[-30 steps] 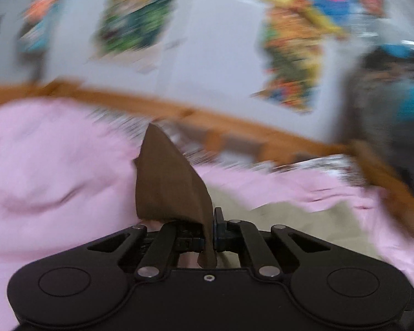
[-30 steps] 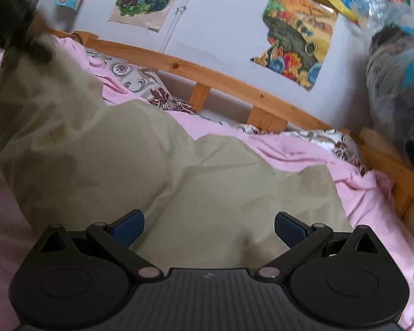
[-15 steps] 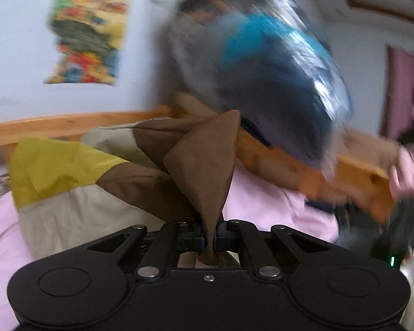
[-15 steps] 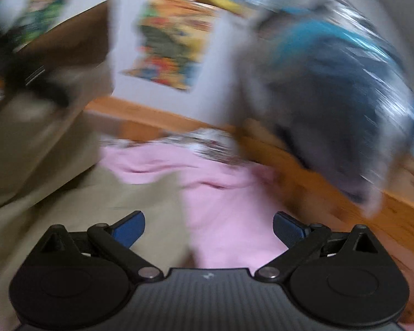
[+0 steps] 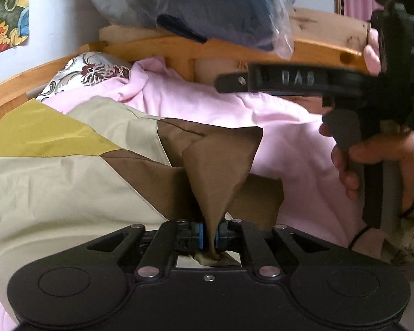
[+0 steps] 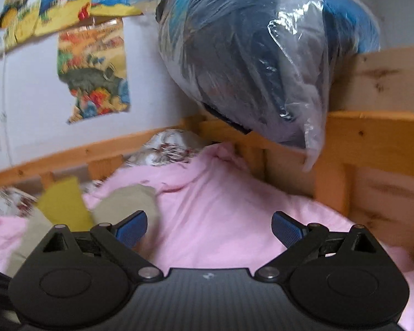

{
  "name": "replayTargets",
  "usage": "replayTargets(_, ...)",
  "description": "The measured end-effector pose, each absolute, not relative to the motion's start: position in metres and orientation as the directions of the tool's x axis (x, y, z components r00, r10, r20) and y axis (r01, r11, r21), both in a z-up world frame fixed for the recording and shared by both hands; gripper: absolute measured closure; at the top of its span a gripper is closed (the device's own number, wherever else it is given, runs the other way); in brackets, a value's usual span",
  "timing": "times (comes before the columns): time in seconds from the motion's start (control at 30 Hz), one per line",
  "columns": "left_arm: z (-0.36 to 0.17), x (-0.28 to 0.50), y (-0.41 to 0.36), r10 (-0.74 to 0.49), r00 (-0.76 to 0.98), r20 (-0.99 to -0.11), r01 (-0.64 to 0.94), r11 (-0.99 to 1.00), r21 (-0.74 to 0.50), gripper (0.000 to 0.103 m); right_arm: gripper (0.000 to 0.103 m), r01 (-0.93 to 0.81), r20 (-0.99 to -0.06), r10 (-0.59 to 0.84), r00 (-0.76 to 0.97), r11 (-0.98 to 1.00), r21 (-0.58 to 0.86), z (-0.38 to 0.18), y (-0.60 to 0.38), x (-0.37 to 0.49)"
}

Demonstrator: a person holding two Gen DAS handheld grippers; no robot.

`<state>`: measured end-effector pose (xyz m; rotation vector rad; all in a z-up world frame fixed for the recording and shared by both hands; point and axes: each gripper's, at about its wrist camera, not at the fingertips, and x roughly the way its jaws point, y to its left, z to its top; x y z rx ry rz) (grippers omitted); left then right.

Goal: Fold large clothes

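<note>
brown-beige-mustard garment point(image 5: 77, 162), pink sheet point(image 5: 284, 138)

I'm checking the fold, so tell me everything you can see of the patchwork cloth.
The patchwork cloth is thin, smooth woven fabric in beige, mustard-yellow and brown panels. It lies crumpled on the pink sheet, with a brown corner pulled up into a peak and pinched in the shut left gripper.

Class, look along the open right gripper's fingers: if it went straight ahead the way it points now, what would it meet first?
Most likely the pink bedsheet lying ahead of the right gripper, then the wooden bed frame behind it; depth is hard to judge in this fisheye view.
</note>
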<state>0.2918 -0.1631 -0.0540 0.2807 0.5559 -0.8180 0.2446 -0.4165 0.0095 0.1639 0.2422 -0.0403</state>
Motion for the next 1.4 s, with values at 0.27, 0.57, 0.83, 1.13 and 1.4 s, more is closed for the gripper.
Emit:
replayTargets(0.27, -0.051, 0.284, -0.163, -0.605, 0.561, -0.565, 0.749, 0.662, 0.035, 0.091, 0.02, -0.126, -0.362, 0.241, 0.901, 0.941, 0.313, -0.005, -0.418, 0.268)
replayTargets(0.57, -0.035, 0.233, -0.149, -0.578, 0.636, -0.511, 0.732, 0.661, 0.163, 0.067, 0.088, -0.111, -0.455, 0.28, 0.846, 0.925, 0.362, -0.024, -0.417, 0.279)
replayTargets(0.83, -0.036, 0.188, -0.123, -0.355, 0.851, -0.386, 0.497, 0.781, 0.378, 0.061, 0.088, -0.091, -0.465, 0.265, 0.845, 0.928, 0.362, -0.025, -0.415, 0.279)
replayTargets(1.13, -0.042, 0.202, -0.116, -0.353, 0.808, -0.472, 0.547, 0.747, 0.378, 0.053, 0.09, -0.085, -0.5, 0.228, 0.836, 0.952, 0.294, -0.027, -0.407, 0.282)
replayTargets(1.4, -0.056, 0.221, -0.118, -0.405, 0.738, -0.539, 0.624, 0.714, 0.317, 0.053, 0.09, -0.092, -0.539, 0.186, 0.822, 0.976, 0.196, -0.035, -0.398, 0.284)
